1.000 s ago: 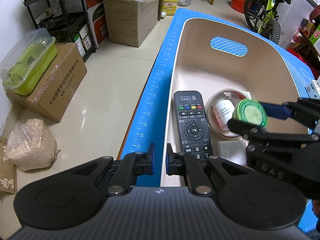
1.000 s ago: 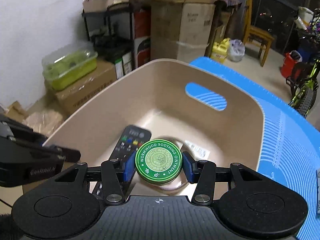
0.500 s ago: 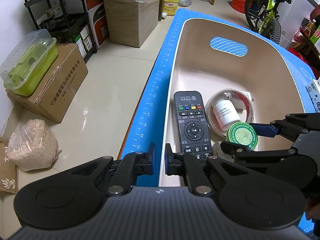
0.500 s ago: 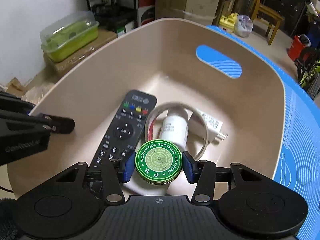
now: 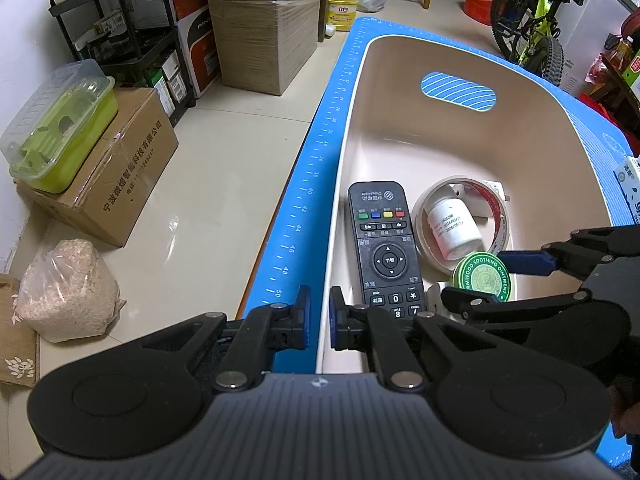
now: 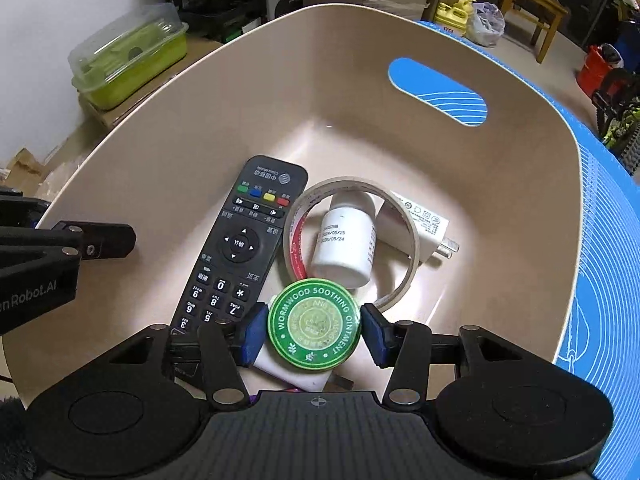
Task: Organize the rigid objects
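I was opening the right gripper (image 6: 310, 336) jaws off the ointment tin (image 6: 314, 324) in the tub (image 6: 520, 200) — best lift straight up; left gripper (image 5: 318, 318) jaws together, empty.

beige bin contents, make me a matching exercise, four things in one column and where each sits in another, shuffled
Things:
1. remote control
2. white bottle
3. green ointment tin
4. white charger plug

Places:
A. between the right tongs, whose jaws are opening
B. lying inside the tape ring
C. along the bin's side nearest the left tongs
D. partly under the tape ring, prongs pointing away from the remote

Pairs: 1-C, 2-B, 3-A, 4-D
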